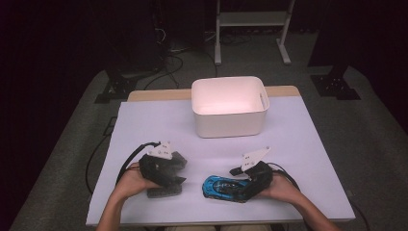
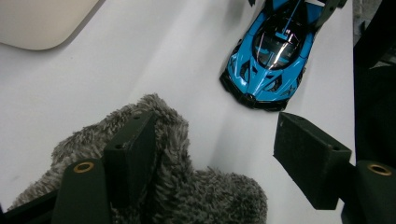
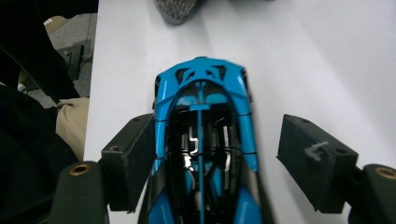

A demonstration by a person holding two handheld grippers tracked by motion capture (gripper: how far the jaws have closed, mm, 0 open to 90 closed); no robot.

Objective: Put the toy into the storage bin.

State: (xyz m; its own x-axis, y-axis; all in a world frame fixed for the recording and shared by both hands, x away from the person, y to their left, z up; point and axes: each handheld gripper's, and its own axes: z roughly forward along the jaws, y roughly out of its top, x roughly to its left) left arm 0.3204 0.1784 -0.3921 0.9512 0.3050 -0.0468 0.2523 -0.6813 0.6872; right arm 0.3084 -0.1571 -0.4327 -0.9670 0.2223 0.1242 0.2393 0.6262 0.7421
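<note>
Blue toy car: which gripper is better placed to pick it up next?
Right. The right gripper already straddles the blue toy car, jaws open on both flanks. The left gripper stands open over the grey furry item, with the car ahead of it.

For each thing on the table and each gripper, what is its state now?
Bin: upright, open top, nothing seen inside.
Blue car: on its wheels on the table, between the right jaws, one pad touching its side.
Grey furry thing: lying on the table, one left jaw resting on it.
Left gripper: open.
Right gripper: open, not clamping.
</note>
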